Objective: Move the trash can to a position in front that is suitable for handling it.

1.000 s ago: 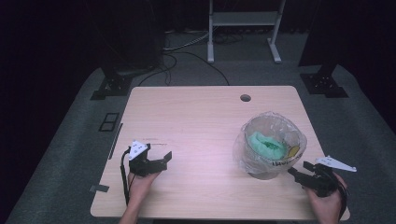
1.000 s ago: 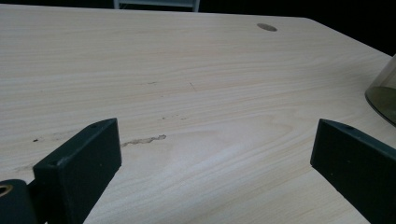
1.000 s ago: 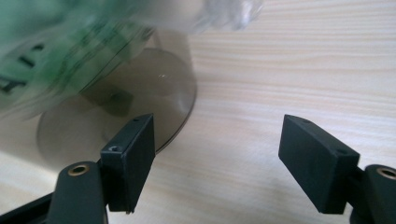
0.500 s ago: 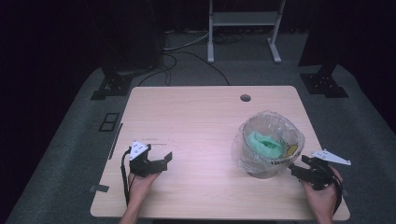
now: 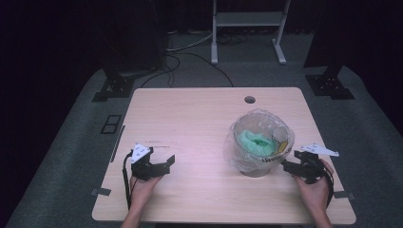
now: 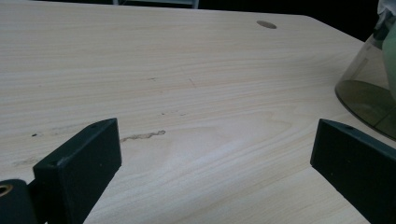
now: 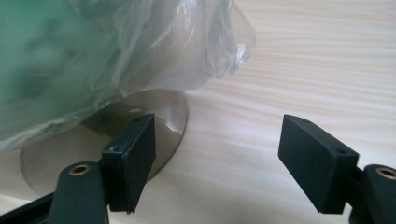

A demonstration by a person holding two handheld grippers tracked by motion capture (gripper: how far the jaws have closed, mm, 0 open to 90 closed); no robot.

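Observation:
A clear round bin [image 5: 260, 141] lined with a thin plastic bag stands on the right half of the wooden table [image 5: 199, 118], with crumpled green material [image 5: 256, 143] inside. My right gripper [image 5: 288, 166] is open, close to the bin's right side near its base. In the right gripper view the bag [image 7: 121, 51] bulges over the bin's round base [image 7: 93, 140], just ahead of my right gripper [image 7: 217, 158]. My left gripper [image 5: 167, 160] is open at the table's front left, pointing right, with bare wood between its jaws. The left gripper view has the bin's base [image 6: 369, 100] at far right.
A round cable hole [image 5: 249, 99] sits near the table's far edge. Black stand feet [image 5: 114, 88] and a white frame [image 5: 247, 28] stand on the grey floor behind. A dark strip [image 5: 117, 142] lies at the table's left edge.
My right gripper has moved left and slightly away from the front edge, closing in on the bin's base. The left gripper has stayed where it was.

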